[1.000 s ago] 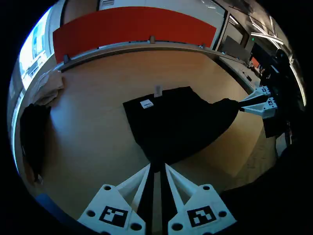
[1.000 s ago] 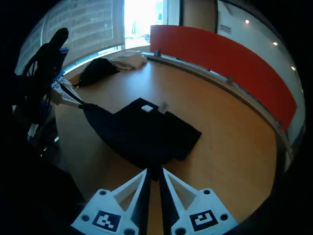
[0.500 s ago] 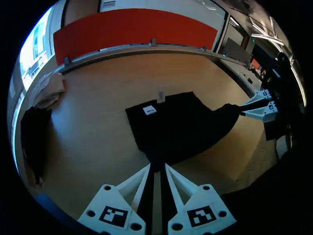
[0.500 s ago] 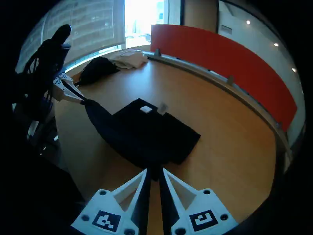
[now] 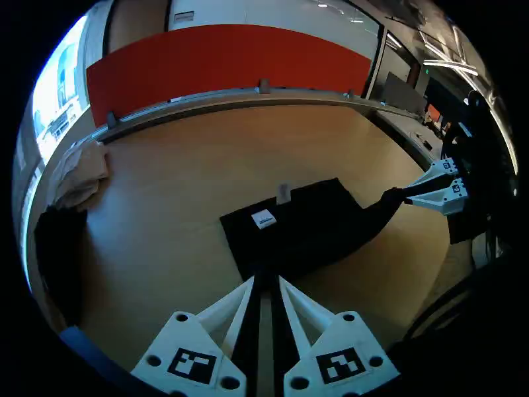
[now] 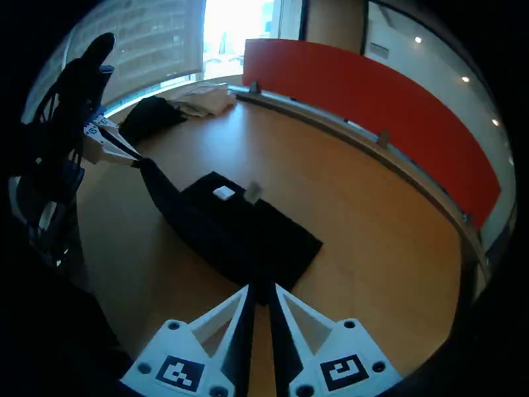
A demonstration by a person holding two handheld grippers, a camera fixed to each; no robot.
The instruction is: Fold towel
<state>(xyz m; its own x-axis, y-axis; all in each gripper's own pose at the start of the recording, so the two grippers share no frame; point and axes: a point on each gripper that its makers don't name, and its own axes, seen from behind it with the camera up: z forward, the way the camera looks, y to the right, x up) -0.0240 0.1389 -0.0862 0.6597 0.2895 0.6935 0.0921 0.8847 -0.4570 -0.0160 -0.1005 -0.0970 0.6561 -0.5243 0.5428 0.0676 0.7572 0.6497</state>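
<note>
While the left gripper view looks across the wooden table (image 5: 172,198) toward a red panel (image 5: 225,56), the right gripper (image 5: 405,194) is seen from the side at the right, its fingers closed on a raised corner of the dark towel (image 5: 311,228). In the right gripper view the left gripper (image 6: 137,161) is seen likewise at the left, pinching the other raised corner, and a bright window (image 6: 231,30) is shown beyond it. The towel is spread on the table ahead of both pairs of fingers, with its near edge drawn up between each camera's own closed fingertips, and a white label (image 5: 263,218) is carried on its top. Both pinch points are dark and hard to make out, and the hands behind the far grippers are lost in shadow.
</note>
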